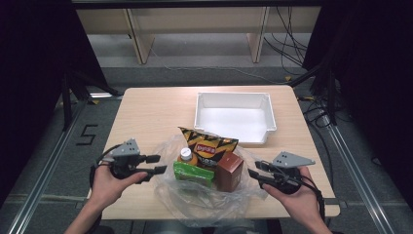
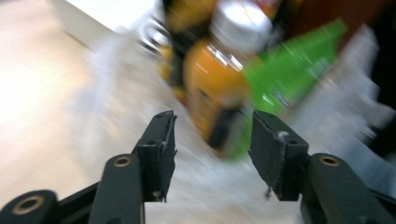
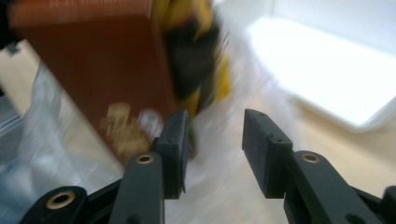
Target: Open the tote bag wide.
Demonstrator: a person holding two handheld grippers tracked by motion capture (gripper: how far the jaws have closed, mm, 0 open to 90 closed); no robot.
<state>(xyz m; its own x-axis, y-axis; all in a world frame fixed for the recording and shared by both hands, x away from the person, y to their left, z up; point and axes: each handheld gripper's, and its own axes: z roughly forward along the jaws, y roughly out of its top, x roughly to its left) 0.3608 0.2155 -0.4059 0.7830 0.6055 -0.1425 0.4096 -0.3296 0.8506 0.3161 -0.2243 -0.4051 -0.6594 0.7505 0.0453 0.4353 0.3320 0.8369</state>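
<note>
Either side of plastic bag [image 1: 204, 200], L gripper [image 1: 158, 165] & R gripper [image 1: 253, 177] level, facing inward, jaws part-open, empty

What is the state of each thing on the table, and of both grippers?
Plastic bag: spread flat, open.
Bottle: upright, capped.
Chip bag: upright, sealed.
Brown box: upright, closed.
Green packet: leaning on bottle.
White tray: empty.
Left gripper: open, holding nothing.
Right gripper: open, holding nothing.

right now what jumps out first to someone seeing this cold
A huddle of groceries on a crumpled clear plastic bag at the table's near edge: a yellow-and-black chip bag, an orange bottle, a green packet and a brown box. An empty white tray sits behind, with the left gripper and right gripper open either side.
</note>
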